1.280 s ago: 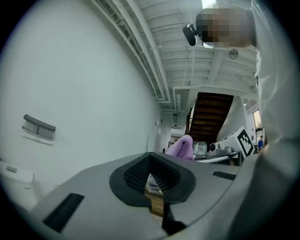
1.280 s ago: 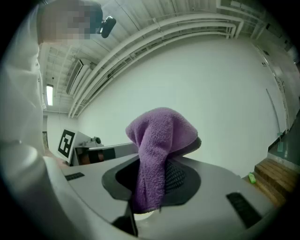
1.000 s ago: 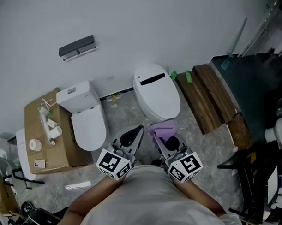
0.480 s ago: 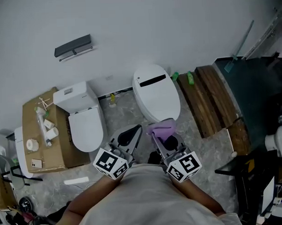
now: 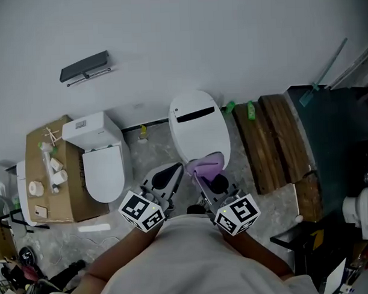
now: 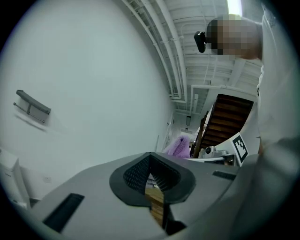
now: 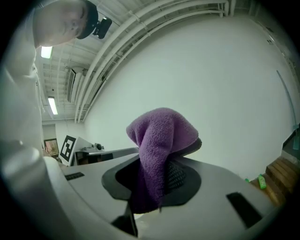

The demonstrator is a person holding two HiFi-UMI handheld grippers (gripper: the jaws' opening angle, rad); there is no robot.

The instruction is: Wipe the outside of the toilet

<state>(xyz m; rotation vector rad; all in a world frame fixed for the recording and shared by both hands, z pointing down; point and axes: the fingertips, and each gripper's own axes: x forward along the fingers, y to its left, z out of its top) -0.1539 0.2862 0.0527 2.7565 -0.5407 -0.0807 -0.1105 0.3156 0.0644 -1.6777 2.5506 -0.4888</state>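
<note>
Head view and both gripper views, read from the person outward. The left tongs, just short of the toilet and to its left, are closed, their ribbed pads meeting with nothing between them. The right tongs, at the toilet's near edge, are clamped on a purple cloth, which bunches up above the pads and lies over the front rim of the closed white lid. Left of the toilet stands a second toilet, with a cardboard box beyond it. Right of the toilet lie wooden steps. Behind the toilet rises a white wall, carrying a dark bracket up and to the left.
</note>
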